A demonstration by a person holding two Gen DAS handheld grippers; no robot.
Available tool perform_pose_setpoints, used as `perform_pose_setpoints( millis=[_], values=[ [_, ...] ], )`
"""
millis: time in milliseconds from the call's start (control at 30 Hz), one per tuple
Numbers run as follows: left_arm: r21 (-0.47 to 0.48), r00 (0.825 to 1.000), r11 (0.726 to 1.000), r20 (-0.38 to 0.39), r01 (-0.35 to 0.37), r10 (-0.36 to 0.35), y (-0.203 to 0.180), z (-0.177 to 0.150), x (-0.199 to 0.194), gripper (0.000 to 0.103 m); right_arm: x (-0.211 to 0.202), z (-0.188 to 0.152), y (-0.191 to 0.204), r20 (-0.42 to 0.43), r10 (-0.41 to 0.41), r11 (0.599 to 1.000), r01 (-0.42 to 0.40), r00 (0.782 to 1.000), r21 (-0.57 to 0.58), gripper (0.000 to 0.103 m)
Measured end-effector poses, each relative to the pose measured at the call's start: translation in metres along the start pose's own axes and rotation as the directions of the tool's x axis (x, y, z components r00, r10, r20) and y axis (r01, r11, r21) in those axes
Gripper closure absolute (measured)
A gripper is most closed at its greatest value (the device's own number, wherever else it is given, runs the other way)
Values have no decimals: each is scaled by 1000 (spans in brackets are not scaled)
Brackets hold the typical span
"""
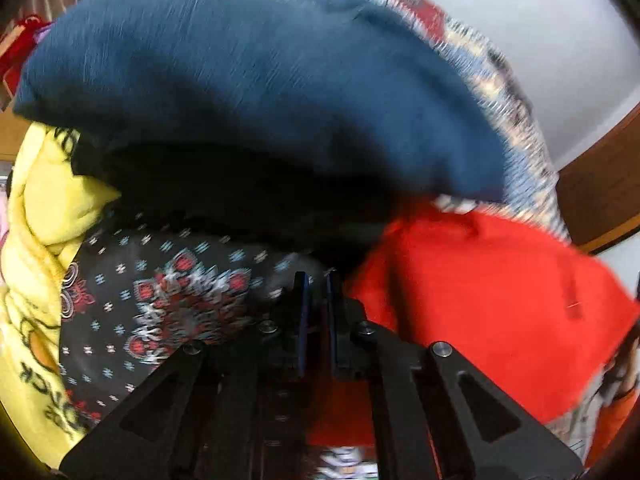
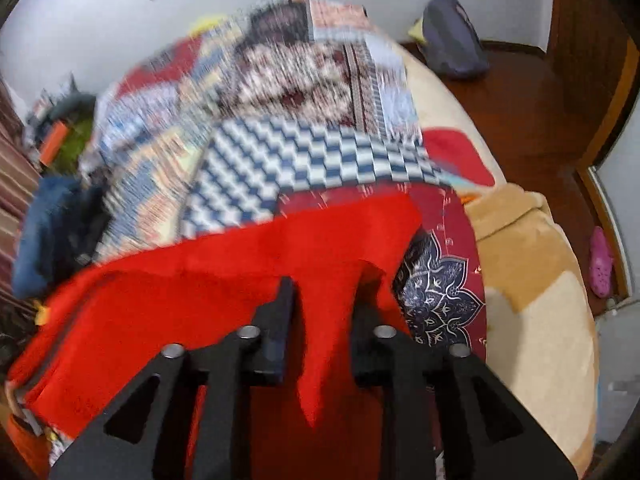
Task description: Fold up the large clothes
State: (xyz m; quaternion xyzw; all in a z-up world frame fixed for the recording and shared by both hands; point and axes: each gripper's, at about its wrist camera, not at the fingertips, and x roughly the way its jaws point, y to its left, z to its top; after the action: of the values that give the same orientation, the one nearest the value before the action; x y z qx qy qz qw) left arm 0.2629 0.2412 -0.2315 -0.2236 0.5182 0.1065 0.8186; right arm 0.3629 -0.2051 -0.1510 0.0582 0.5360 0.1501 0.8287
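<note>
A bright red garment (image 2: 200,292) lies spread on the bed, blurred in both views. My right gripper (image 2: 326,292) stands open low over it. A pointed flap of the red cloth hangs loose between its fingers, and neither pad presses on it. In the left wrist view the red garment (image 1: 480,300) fills the lower right. My left gripper (image 1: 316,280) is shut at the garment's left edge. Red cloth shows under the jaws, near the camera, so it seems pinched there.
A blue garment (image 1: 240,80) tops a pile with black cloth, a dark patterned cloth (image 1: 160,300) and a yellow printed one (image 1: 36,260). A patchwork bedspread (image 2: 300,120) and beige blanket (image 2: 532,280) cover the bed. On the wooden floor (image 2: 540,100) are a grey bag (image 2: 452,36) and a pink slipper (image 2: 600,264).
</note>
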Motion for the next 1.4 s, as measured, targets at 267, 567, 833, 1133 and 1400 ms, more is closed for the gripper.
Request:
perform_pose_setpoints(
  millis=[267, 567, 833, 1133, 1400],
  values=[
    [107, 999, 994, 31, -30, 27, 2, -23, -33, 67, -50, -12, -12, 78, -101, 994, 104, 992, -34, 37],
    [267, 999, 964, 37, -6, -4, -30, -67, -61, 53, -97, -55, -5, 98, -55, 995, 62, 994, -73, 36],
    [396, 998, 917, -63, 36, -12, -67, -105, -42, 41, -71, -102, 38, -4, 41, 981, -41, 999, -190, 36],
    [516, 994, 852, -101, 92, -47, -126, -106, -29, 41, -38, -101, 92, -89, 107, 947, -129, 990, -294, 36],
    [585, 997, 811, 35, 31, -63, -166, -33, -43, 41, -53, -48, 122, -1, 159, 911, -147, 987, -385, 36]
  ],
)
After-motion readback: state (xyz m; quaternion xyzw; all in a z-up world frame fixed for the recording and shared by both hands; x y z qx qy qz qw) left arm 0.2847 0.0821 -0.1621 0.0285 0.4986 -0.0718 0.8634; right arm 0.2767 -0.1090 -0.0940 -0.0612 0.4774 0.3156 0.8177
